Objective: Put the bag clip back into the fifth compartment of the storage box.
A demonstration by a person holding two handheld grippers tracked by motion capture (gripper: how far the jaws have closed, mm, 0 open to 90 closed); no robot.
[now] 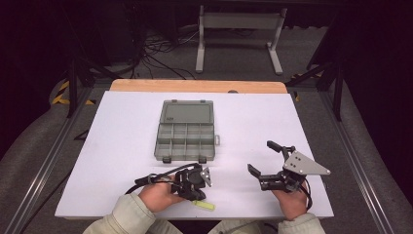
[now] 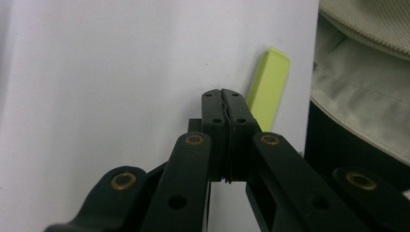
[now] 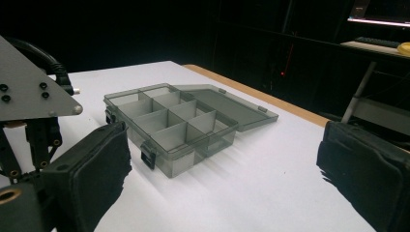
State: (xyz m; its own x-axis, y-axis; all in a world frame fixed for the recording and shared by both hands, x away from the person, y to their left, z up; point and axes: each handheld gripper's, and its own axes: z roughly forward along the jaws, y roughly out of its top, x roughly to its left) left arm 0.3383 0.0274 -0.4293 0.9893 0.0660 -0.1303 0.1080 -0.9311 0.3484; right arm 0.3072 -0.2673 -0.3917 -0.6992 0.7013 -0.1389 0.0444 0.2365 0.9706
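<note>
An open grey compartment box [image 1: 186,131] lies mid-table with its lid flat behind it; its compartments look empty in the right gripper view [image 3: 174,128]. A small yellow-green block [image 1: 205,205] rests near the table's front edge. My left gripper [image 1: 197,195] sits just above it with its jaws shut and nothing between them. In the left gripper view the gripper's tips [image 2: 224,94] lie beside the block [image 2: 269,89], not touching it. My right gripper [image 1: 261,157] is held wide open to the right of the box, facing it, with nothing between its pads [image 3: 92,179].
The white table top [image 1: 122,146] has a wooden strip [image 1: 197,86] along its far edge. Cream sleeves [image 1: 124,217] come in at the bottom. A metal stand [image 1: 238,34] and cables lie on the floor beyond. The left gripper's grey plate [image 3: 29,92] sits left of the box.
</note>
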